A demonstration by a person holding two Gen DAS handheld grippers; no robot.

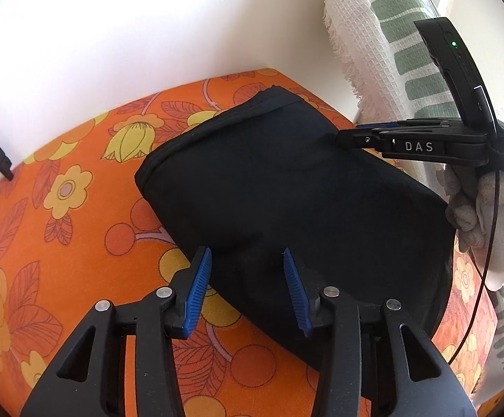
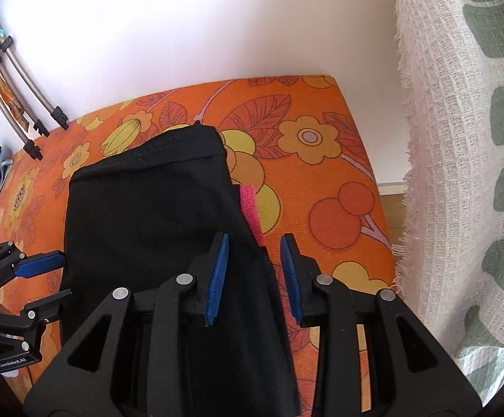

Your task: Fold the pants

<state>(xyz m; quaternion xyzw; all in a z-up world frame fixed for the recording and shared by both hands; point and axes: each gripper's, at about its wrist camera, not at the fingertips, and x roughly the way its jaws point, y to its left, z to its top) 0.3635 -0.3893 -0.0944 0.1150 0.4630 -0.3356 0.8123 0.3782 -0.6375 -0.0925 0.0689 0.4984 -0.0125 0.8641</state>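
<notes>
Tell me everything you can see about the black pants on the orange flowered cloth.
The black pants are a soft, matte fabric, already folded into a compact oblong bundle with a stitched hem at the far end. They lie flat on the orange flowered cloth. A pink strip shows at their right edge. The left claw and the right claw both stand open over their near edge, not pressing on them.

Black tool (image 1: 248, 292) frames, blue ribbed pads (image 1: 199, 285), knitted glove (image 1: 488, 215).

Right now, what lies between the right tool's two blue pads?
In the right wrist view, the right edge of the folded black pants runs between the right tool pads; neither pad presses it.
</notes>
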